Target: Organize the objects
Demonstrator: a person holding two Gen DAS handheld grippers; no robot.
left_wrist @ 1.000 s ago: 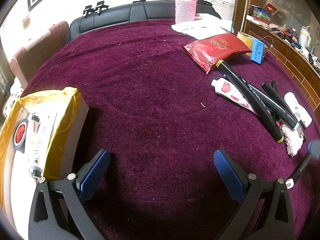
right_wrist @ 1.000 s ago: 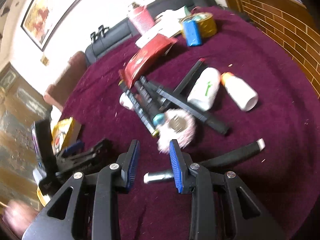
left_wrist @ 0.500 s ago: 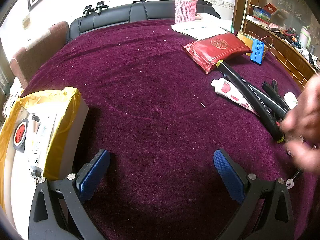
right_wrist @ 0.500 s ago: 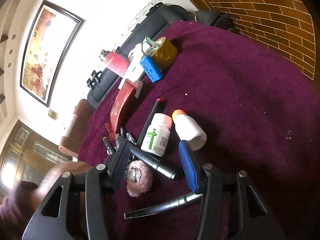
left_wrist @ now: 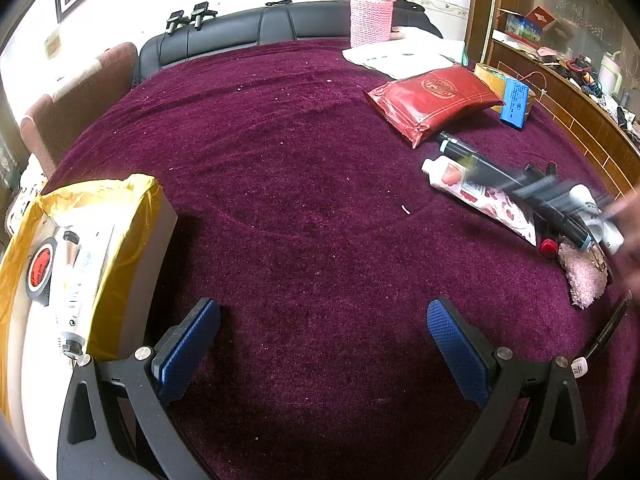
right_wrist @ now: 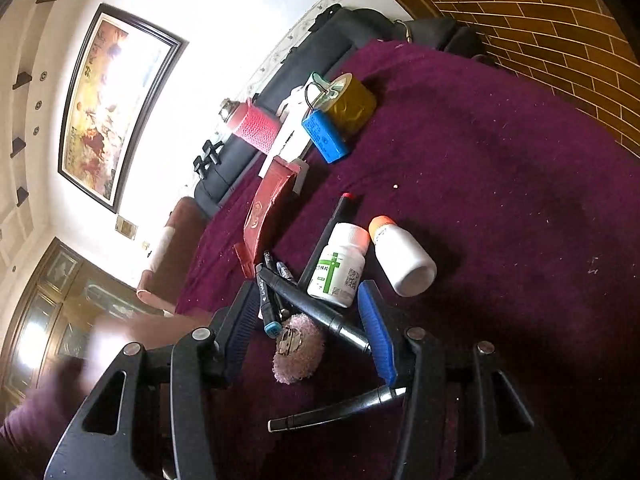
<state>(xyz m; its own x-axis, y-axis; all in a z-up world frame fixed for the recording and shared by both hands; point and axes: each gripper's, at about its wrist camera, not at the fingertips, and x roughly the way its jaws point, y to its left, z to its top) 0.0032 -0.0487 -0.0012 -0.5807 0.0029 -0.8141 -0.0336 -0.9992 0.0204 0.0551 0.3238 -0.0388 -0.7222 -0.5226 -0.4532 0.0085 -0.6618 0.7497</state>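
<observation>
My right gripper [right_wrist: 308, 328] has swung in over the clutter since a second ago, and its jaws stand wider than they did then; my left gripper [left_wrist: 324, 350] has not shifted at all. I take the pink fluffy hair clip [right_wrist: 298, 350] as my landmark. The right jaws stand partly open around it, one pad on each side, neither pressing on it, so I have hold of nothing there. Nearer to me than the clip, a black pen [right_wrist: 336, 406] lies crosswise on the purple cloth [right_wrist: 520, 200]. Just beyond the clip, a black marker with a silver end [right_wrist: 316, 308] slants toward the right pad; whether it touches the pad I cannot tell. Left of the clip lies a blue-capped marker [right_wrist: 267, 308]. Beyond those, a white pill bottle with a green cross [right_wrist: 340, 268] lies beside a white bottle with an orange cap [right_wrist: 402, 258]. Farther from the clip lies a red pouch [right_wrist: 266, 208], then a blue battery pack [right_wrist: 324, 136] against a roll of yellow tape [right_wrist: 354, 104], and farthest a pink-sleeved flask [right_wrist: 254, 124].

My left jaws are wide open over bare cloth, holding nothing. From there the clip [left_wrist: 584, 280] is well off to the right, and the yellow-lined box [left_wrist: 120, 216] sits at far left.
</observation>
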